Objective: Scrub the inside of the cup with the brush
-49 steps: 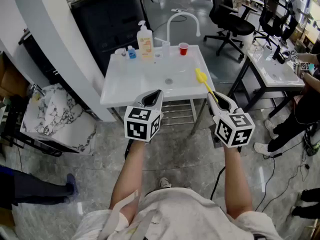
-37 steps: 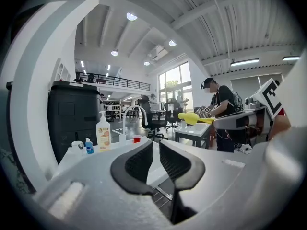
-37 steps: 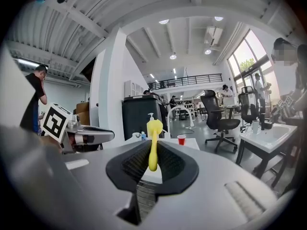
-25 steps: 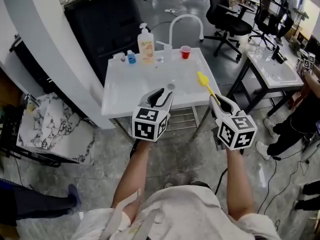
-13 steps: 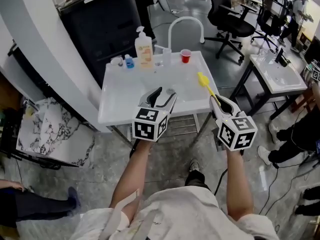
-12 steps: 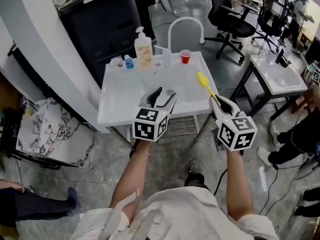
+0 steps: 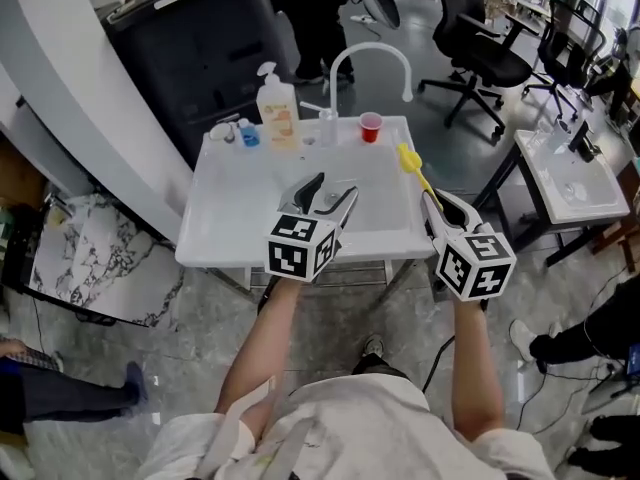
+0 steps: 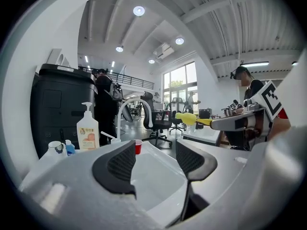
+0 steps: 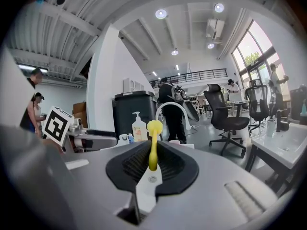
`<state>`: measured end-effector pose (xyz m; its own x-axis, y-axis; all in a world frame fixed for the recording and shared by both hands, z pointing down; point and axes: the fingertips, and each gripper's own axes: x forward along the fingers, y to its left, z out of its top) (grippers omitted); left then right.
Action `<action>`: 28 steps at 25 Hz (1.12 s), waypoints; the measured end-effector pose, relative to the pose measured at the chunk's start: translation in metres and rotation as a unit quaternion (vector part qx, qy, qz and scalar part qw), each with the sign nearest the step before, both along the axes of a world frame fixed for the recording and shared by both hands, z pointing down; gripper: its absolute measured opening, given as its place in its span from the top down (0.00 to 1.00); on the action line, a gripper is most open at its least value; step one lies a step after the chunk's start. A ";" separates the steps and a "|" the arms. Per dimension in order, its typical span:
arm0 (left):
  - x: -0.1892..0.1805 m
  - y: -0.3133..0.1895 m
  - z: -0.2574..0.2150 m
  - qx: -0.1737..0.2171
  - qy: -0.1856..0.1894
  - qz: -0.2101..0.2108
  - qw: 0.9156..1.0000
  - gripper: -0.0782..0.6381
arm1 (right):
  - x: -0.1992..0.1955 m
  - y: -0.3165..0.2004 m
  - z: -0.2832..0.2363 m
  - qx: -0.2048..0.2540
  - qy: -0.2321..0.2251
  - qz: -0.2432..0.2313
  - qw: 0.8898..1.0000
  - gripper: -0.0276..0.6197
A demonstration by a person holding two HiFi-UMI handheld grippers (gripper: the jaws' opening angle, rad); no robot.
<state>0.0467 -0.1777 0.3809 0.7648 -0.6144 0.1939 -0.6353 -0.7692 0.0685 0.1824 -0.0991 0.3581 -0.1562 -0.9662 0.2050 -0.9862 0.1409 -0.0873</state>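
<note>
Left gripper (image 8: 154,150): jaws apart, have just been opening, nothing between the pads. Only the white sink (image 8: 158,178) basin shows through the gap. Red cup (image 8: 137,146) on the far sink rim, seen just beside the left jaw's tip. Soap bottle (image 8: 87,132) far left, arched faucet (image 8: 119,119) to its right. Right gripper (image 8: 218,123) at right, with the yellow brush (image 8: 184,118) projecting leftward from it.

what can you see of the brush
The brush is yellow, plastic by its look: a slim straight handle ending in a rounded head. The right gripper is shut on the handle's near end, so it sticks out forward, head farthest away. Nothing else touches it; the red cup stands well apart on the sink.
</note>
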 end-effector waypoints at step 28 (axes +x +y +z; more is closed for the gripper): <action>0.081 -0.102 0.000 0.015 -0.014 -0.064 0.998 0.50 | 0.088 -0.115 0.008 -0.001 -0.010 -0.070 0.998 0.90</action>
